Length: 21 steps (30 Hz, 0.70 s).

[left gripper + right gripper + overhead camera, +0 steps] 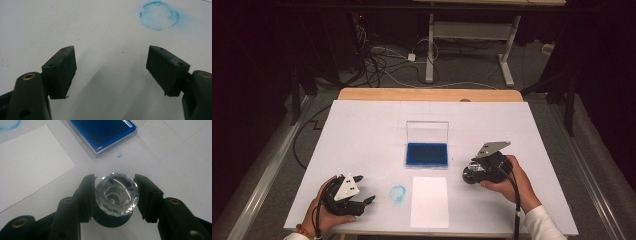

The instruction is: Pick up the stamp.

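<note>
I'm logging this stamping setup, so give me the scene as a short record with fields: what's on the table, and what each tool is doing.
surface: white board on a wooden table
ink pad: blue, in a clear case with the lid standing open, mid-board
paper: blank white sheet, nearer the person than the ink pad
ink mark: blue ring on the board, left of the paper
left tool: open, holding nothing, low over the board
right tool: jaws closed on a stamp with a clear faceted knob

The left tongs [368, 189] rest low with jaws spread wide, while the right tongs [117, 195] are clamped closed.
</note>
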Available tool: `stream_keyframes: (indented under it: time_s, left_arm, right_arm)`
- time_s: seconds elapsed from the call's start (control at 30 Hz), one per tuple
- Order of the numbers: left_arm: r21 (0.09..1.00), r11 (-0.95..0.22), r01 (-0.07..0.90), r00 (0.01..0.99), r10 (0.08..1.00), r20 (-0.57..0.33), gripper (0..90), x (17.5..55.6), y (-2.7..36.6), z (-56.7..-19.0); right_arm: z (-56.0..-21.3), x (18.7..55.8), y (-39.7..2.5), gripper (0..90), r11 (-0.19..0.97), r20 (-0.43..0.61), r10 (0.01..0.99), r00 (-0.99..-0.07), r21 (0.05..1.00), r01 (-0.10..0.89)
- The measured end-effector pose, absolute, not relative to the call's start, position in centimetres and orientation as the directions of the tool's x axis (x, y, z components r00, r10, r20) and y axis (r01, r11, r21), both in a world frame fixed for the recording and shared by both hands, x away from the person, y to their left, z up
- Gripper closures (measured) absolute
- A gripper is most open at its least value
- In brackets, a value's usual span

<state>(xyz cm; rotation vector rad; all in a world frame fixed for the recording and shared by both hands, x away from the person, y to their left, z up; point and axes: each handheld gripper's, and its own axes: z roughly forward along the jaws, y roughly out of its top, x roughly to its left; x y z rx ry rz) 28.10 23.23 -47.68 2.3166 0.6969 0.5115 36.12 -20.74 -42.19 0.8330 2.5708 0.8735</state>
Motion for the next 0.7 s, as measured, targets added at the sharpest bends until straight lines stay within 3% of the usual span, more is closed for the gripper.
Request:
stream_keyframes:
  time_s: [0.7]
  left_arm:
    - [0.702,-0.637,0.319,0.791,0.587,0.172,22.6,28.0,23.23,-47.49]
  right_arm:
    - [-41.43,35.78,-21.58,56.9,0.604,-0.074,0.624,-0.778,0.678,0.42]
